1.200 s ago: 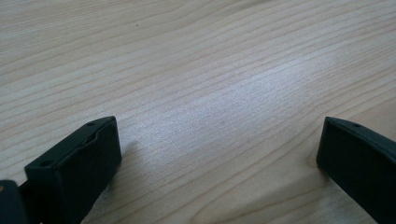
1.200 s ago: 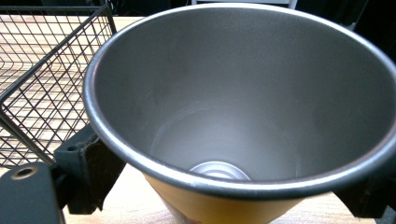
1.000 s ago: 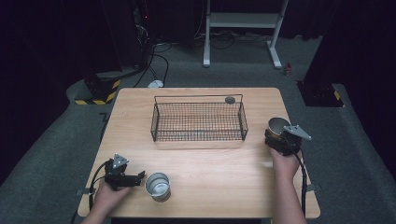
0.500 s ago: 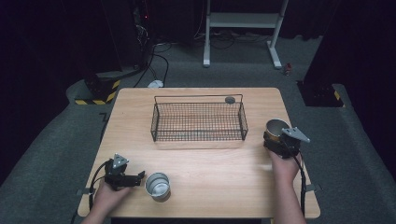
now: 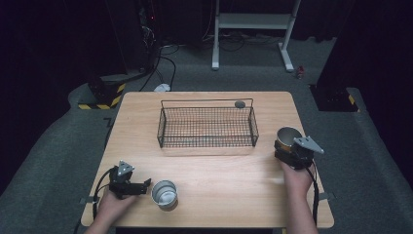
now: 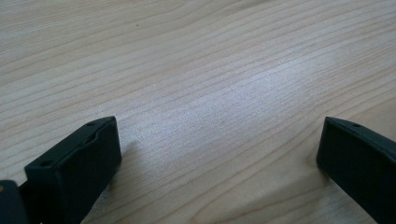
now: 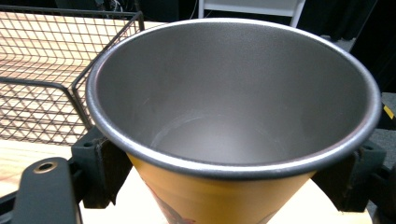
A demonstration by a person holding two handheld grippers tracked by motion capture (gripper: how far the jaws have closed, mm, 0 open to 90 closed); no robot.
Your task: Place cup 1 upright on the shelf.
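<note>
From above, the right tongs (image 5: 287, 148) clamp a yellow cup (image 5: 288, 137) beside the wire basket (image 5: 207, 127), while the left tongs (image 5: 145, 185) sit by a steel cup (image 5: 164, 193) on the worktop (image 5: 229, 185). The left gripper view shows those jaws wide apart, empty. In the right gripper view the jaws pinch the tapered cup (image 7: 233, 116) low, so it may slip or tip.

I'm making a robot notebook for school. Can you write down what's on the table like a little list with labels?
table: wooden table
middle: black wire basket, nothing seen inside
right gripper: jaws shut on the yellow cup, upright, beside the basket's right end
left gripper: jaws open, holding nothing
near left gripper: silver cup standing on the table
far edge: small grey round thing
</note>
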